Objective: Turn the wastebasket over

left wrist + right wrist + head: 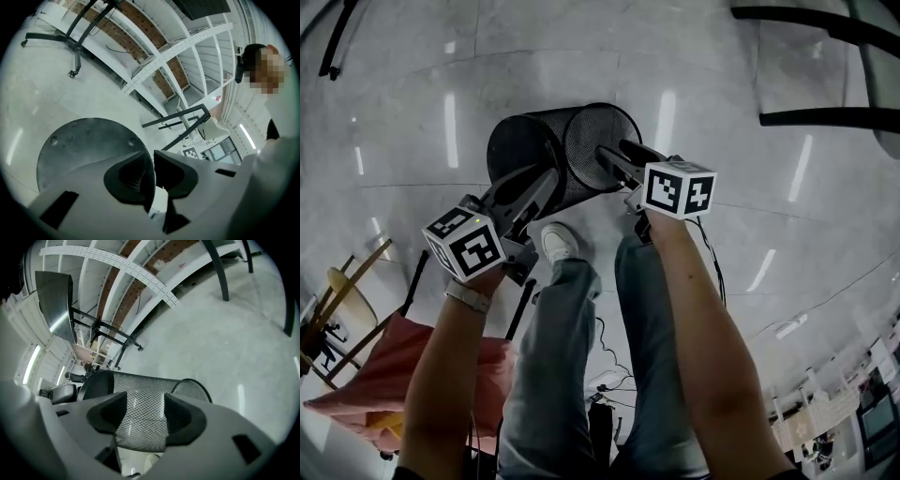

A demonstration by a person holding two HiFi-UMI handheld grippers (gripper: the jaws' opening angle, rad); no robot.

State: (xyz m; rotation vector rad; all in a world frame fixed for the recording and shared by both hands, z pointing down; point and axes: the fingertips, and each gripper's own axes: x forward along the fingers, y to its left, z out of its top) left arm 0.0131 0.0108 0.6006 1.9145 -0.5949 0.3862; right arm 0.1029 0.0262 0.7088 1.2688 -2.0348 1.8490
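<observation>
Polished grey floor (722,84) carries the black mesh wastebasket (530,141), lying on its side. At its open rim the right claw (614,157) has its jaws apart, with mesh showing between them but not pressed. Beside its solid base, the left claw (542,187) is all but closed and empty.

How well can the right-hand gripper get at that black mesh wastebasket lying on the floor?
Probably yes: the black wire-mesh wastebasket lies on its side directly ahead of the right gripper, its mesh wall showing between the open jaws, with nothing in the way.
</observation>
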